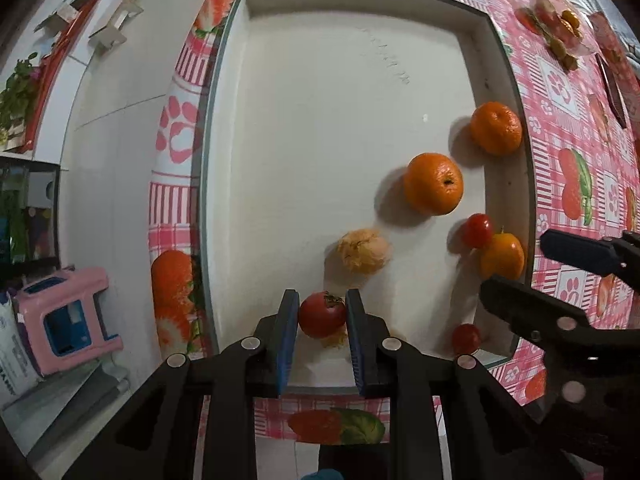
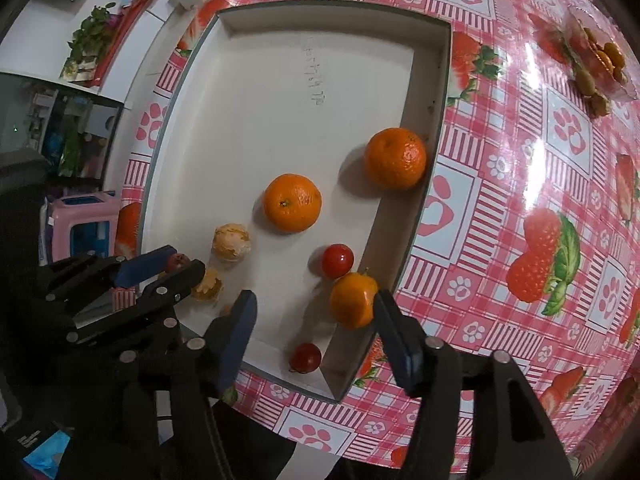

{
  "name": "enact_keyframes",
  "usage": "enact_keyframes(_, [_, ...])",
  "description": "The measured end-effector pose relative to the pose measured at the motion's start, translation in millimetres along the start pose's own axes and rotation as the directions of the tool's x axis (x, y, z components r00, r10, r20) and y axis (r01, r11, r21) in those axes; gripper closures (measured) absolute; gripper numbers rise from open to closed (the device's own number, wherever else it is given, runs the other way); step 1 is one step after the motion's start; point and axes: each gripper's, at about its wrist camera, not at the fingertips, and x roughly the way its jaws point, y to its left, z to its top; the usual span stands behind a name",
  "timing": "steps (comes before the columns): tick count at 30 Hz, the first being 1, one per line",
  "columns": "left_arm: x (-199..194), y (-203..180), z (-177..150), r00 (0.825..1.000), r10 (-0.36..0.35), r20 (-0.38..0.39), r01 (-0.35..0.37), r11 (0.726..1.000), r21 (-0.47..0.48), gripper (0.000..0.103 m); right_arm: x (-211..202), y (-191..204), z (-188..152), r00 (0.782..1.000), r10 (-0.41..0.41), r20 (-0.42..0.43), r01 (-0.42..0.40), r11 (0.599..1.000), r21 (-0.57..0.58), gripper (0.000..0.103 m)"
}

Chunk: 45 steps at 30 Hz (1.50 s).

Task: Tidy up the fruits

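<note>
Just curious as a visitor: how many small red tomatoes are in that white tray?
3. One tomato sits between the left gripper's fingers; one lies beside the small orange by the right wall; one is in the near corner. Others may be hidden.

Left gripper [image 1: 322,316] narrowly parted, right gripper [image 2: 314,312] spread wide.

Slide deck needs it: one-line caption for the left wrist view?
Left tool straddles a red tomato in the white tray holding oranges.

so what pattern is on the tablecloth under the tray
Pink and white checks with paw prints and strawberries on the tablecloth, around the white tray. Clearest in the right wrist view.
</note>
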Motion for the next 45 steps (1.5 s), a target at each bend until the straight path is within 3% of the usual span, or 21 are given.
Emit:
enact_keyframes(2, [-3, 4, -2, 0.999, 0.029, 0.018, -0.029, 0.999, -0.017, 0.024, -5, -4, 0, 1.000, -0.010, 0.004, 0.010, 1.000, 0.005, 0.036])
enact_keyframes(3, [-6, 7, -3, 0.999, 0.043, 0.034, -0.042, 0.999, -0.028, 0.016, -7, -7, 0, 1.000, -0.002, 0.004, 0.002, 1.000, 0.013, 0.031])
enact_keyframes(5, [-12, 15, -5, 0.998, 0.011, 0.060, -0.007, 0.998, -0.060, 0.013, -12, -11, -3, 1.000, 0.006, 0.008, -0.006, 1.000, 0.025, 0.022])
enact_keyframes(7, [-14, 21, -7, 0.998, -0.015, 0.054, 0.020, 0.996, -0.092, 0.012, -17, -12, -4, 1.000, 0.002, 0.015, -0.002, 1.000, 0.022, 0.022])
enact_keyframes(8, [-14, 22, -9, 0.998, -0.014, 0.053, 0.019, 0.995, -0.101, 0.000, -19, -13, -5, 1.000, 0.001, 0.017, -0.001, 1.000, 0.020, 0.022])
enact_keyframes(11, [-16, 24, -11, 0.998, 0.033, 0.058, -0.027, 0.995, -0.101, 0.000, -26, -10, -9, 1.000, -0.012, 0.027, 0.012, 1.000, 0.010, 0.017])
enact_keyframes(15, [-28, 20, -11, 0.991, 0.081, 0.105, -0.074, 0.995, -0.069, 0.000, -44, -7, -12, 0.996, -0.049, 0.076, 0.051, 0.999, -0.018, 0.000])
enact_keyframes(19, [-54, 18, -15, 0.974, 0.108, 0.201, -0.099, 0.994, -0.056, 0.000, -61, -3, -16, 0.991, -0.061, 0.123, 0.066, 0.997, -0.033, 0.000])
enact_keyframes(24, [-69, 18, -22, 0.980, 0.028, 0.197, -0.015, 0.998, -0.068, 0.000, -79, -5, -16, 0.982, -0.089, 0.168, 0.096, 0.995, -0.032, 0.000])
enact_keyframes(32, [-86, 1, -32, 0.970, 0.092, 0.226, -0.093, 0.996, -0.007, 0.000, -97, -6, -19, 0.976, -0.104, 0.191, 0.112, 0.993, -0.029, 0.000])
enact_keyframes(45, [-101, -13, -35, 0.957, 0.129, 0.259, -0.142, 0.989, 0.034, 0.000, -107, -1, -19, 0.970, -0.126, 0.206, 0.141, 0.988, -0.056, 0.000])
